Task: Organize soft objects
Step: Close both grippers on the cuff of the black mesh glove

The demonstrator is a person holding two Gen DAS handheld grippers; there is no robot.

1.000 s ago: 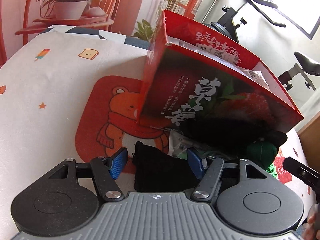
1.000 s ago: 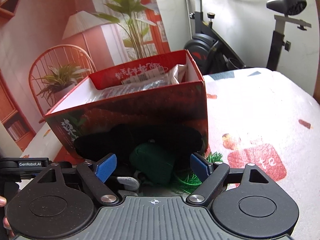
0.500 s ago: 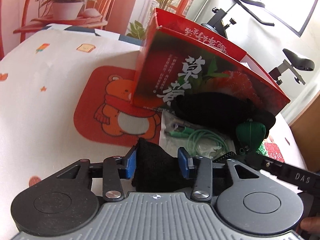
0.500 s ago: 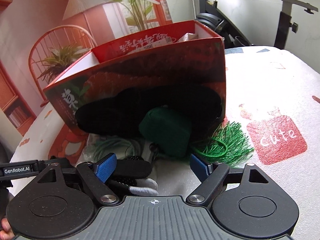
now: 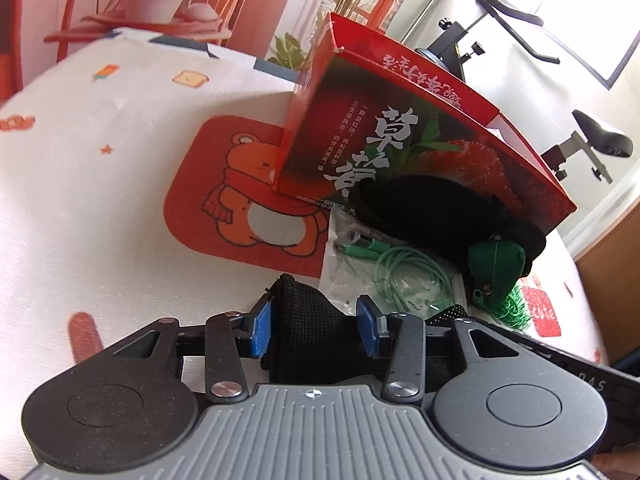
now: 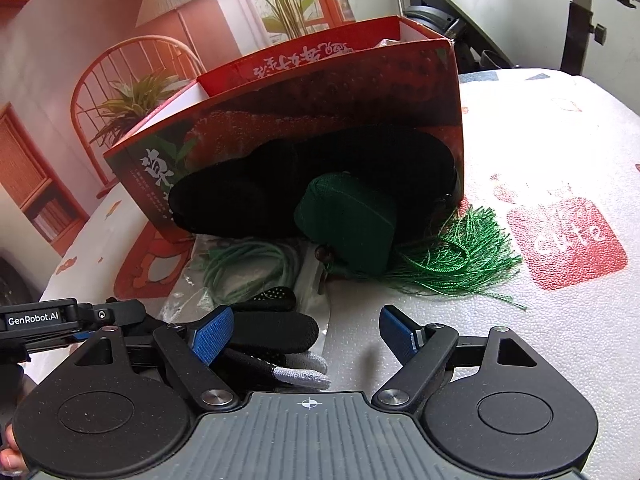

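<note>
one red box (image 5: 420,132), one black glove (image 5: 308,332), one green pouch (image 6: 348,224).

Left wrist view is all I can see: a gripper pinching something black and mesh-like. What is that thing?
Observer: From the right wrist view it looks like a black fabric glove. Its fingers lie stretched out on the table, and two of them end in grey tips.
Operator: Is the other gripper holding it too?
Observer: No. The right gripper is open. The glove's fingers lie beside its left pad and are not pinched.
Operator: And the green lump by the red cardboard box?
Observer: That is a green fabric pouch. Its long green tassel is fanned out across the white patterned tablecloth.
</note>
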